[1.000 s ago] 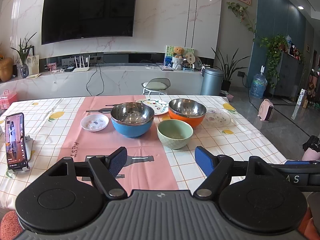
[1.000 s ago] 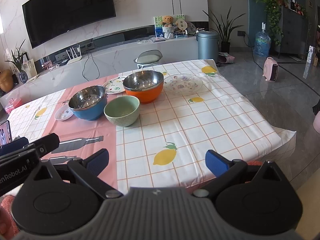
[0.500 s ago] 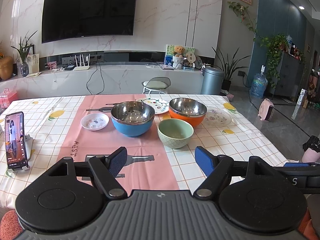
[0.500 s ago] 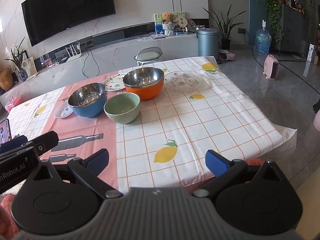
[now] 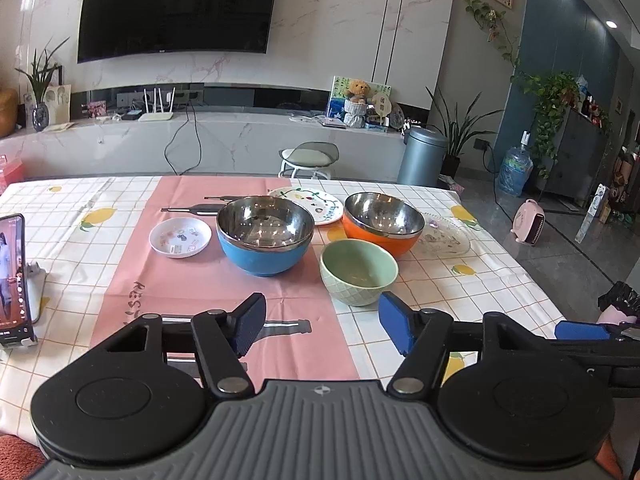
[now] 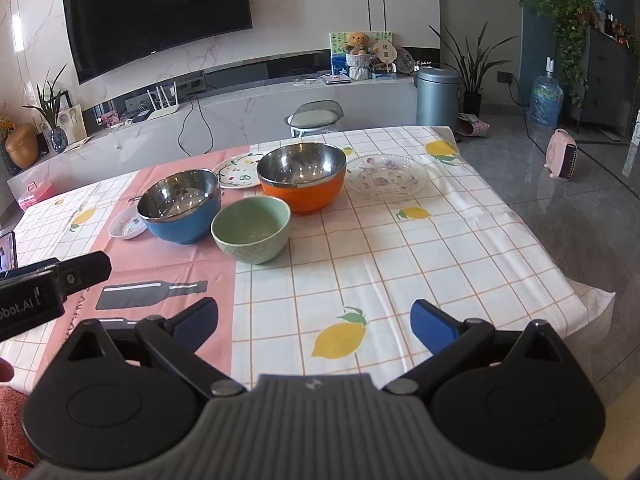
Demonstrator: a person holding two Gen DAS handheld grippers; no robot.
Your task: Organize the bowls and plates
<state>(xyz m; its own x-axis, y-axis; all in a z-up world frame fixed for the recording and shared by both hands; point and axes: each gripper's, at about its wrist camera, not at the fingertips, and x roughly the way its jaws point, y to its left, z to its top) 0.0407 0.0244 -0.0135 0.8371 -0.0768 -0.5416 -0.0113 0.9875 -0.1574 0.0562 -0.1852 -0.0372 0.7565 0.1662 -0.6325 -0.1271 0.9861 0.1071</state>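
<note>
Three bowls cluster mid-table: a blue steel-lined bowl [image 5: 266, 236], an orange steel-lined bowl [image 5: 382, 224] and, nearest me, a green ceramic bowl [image 5: 358, 270]. Around them lie a small white plate [image 5: 180, 237], a patterned white plate [image 5: 316, 208] and a clear glass plate [image 5: 446, 236]. My left gripper [image 5: 322, 326] hovers just short of the green bowl, its jaws closing with nothing between them. My right gripper [image 6: 316, 324] is open and empty over the checked cloth, well short of the green bowl [image 6: 251, 228] and orange bowl [image 6: 302, 178].
A phone on a stand [image 5: 12, 280] stands at the table's left edge. The checked tablecloth [image 6: 460, 248] drops off at the right, with floor beyond. A stool [image 5: 308, 158] sits behind the far edge. The left gripper's body [image 6: 52, 284] shows at the right view's left side.
Both grippers have come forward toward the bowls, which look larger now. The left gripper's fingers stand a little closer together than before.
</note>
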